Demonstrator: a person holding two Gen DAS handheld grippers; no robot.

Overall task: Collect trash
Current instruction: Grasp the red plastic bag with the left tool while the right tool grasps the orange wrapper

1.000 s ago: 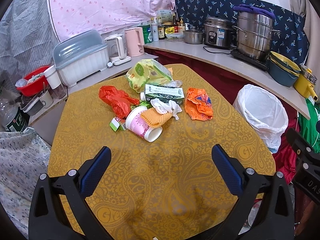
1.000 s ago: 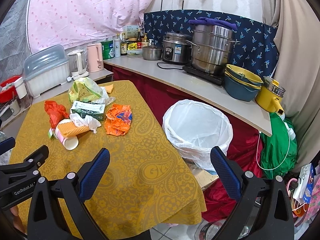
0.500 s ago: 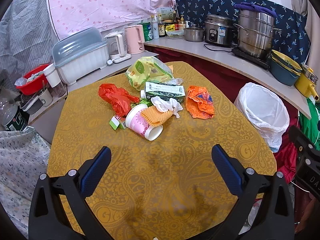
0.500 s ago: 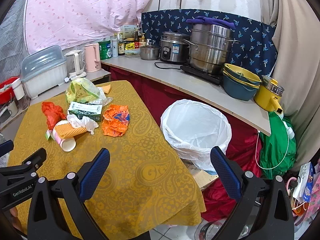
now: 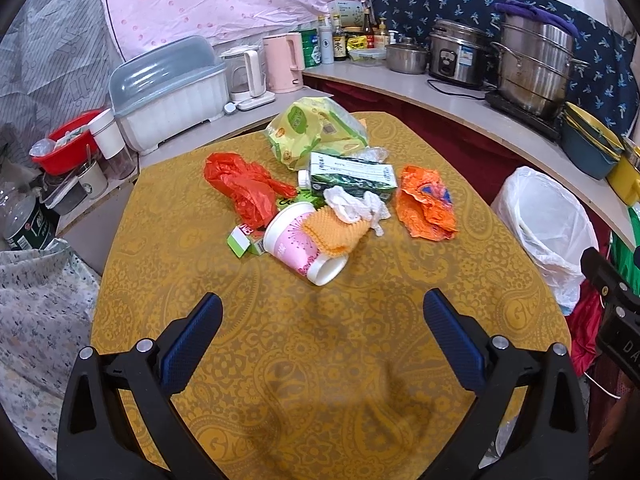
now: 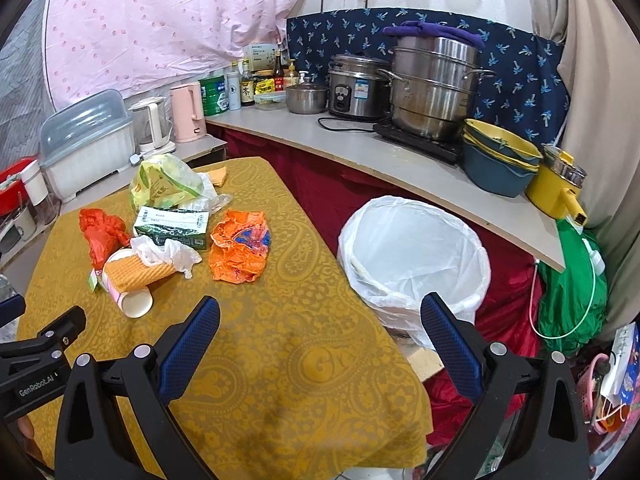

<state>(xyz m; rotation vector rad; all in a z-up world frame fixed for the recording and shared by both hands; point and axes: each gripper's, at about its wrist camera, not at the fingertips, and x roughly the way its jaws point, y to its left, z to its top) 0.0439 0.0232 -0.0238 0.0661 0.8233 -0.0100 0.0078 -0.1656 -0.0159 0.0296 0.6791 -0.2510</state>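
Toward the far edge of the surface (image 5: pixel 328 360), all the trash lies in one heap, none of it collected yet. Nearest the left edge is the red bag (image 5: pixel 248 188), with a small green carton (image 5: pixel 238 242) just in front of it. Next comes the tipped pink cup (image 5: pixel 300 248), its mouth facing the near edge, with an orange cloth (image 5: pixel 334 230) draped over it and a white wrapper (image 5: pixel 356 206) touching that. Behind these lie the green box (image 5: pixel 352 174) and the yellow-green bag (image 5: pixel 316 130). The orange bag (image 5: pixel 426 204) lies a little apart toward the right edge. Off that edge, on the floor, stands the lined bin (image 6: pixel 414 256), seemingly empty.

Over the last second both views have crept slightly closer to the heap; nothing on the surface has shifted. The left hand-held gripper (image 5: pixel 322 332) hovers above bare cloth with fingers wide apart, holding nothing, aimed roughly at the cup. The right hand-held gripper (image 6: pixel 320 334), likewise spread and empty, sits over the right edge between orange bag and bin. This reads as the approach before a first pick.
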